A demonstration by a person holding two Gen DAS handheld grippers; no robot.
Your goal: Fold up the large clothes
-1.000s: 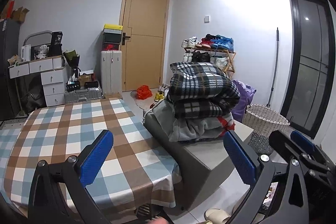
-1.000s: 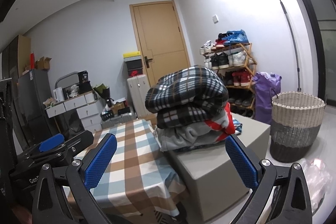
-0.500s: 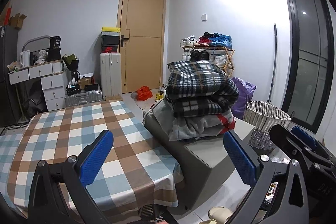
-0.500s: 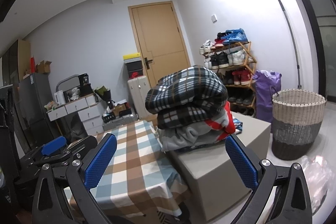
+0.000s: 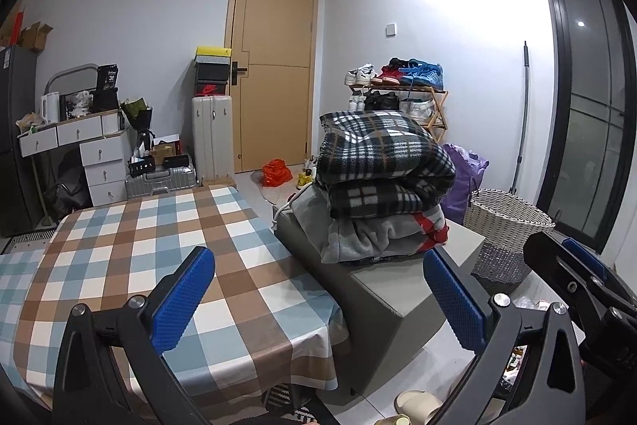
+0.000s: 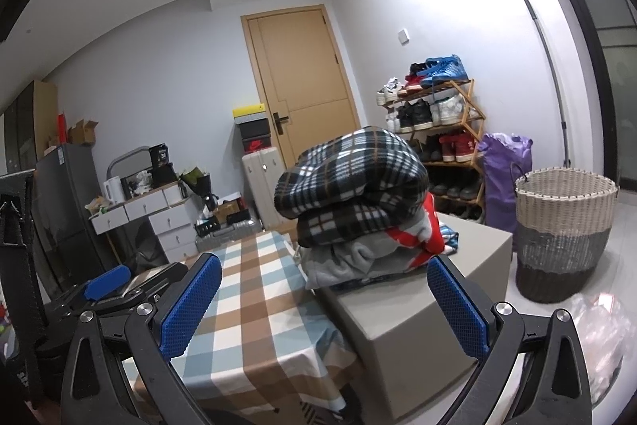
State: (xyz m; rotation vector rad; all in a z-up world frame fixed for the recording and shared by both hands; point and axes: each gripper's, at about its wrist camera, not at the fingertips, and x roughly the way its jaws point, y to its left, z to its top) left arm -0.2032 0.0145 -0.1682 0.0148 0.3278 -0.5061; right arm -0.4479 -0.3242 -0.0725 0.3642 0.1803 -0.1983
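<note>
A pile of folded clothes sits on a grey box (image 5: 398, 289) (image 6: 402, 321) beside the table: a black-and-white plaid fleece (image 5: 382, 150) (image 6: 354, 174) on top, a second plaid piece under it, then a grey and red garment (image 5: 378, 234) (image 6: 358, 249). The table wears a brown, blue and white checked cloth (image 5: 159, 249) (image 6: 254, 297) with nothing lying on it. My left gripper (image 5: 318, 297) hovers open over the table's near right corner, empty. My right gripper (image 6: 324, 301) is open too, empty, short of the pile. Each gripper shows at the edge of the other's view.
A woven laundry basket (image 5: 505, 226) (image 6: 565, 230) stands right of the grey box, a purple bag (image 6: 503, 170) and a shoe rack (image 6: 434, 130) behind it. A white suitcase (image 5: 213, 138), drawers (image 5: 99, 154) and a wooden door (image 5: 274, 66) line the far wall. Slippers (image 5: 418, 403) lie on the floor.
Both grippers drifted slightly, so the views shifted a little; the jaws stayed open and empty. The clothes pile has not moved.
</note>
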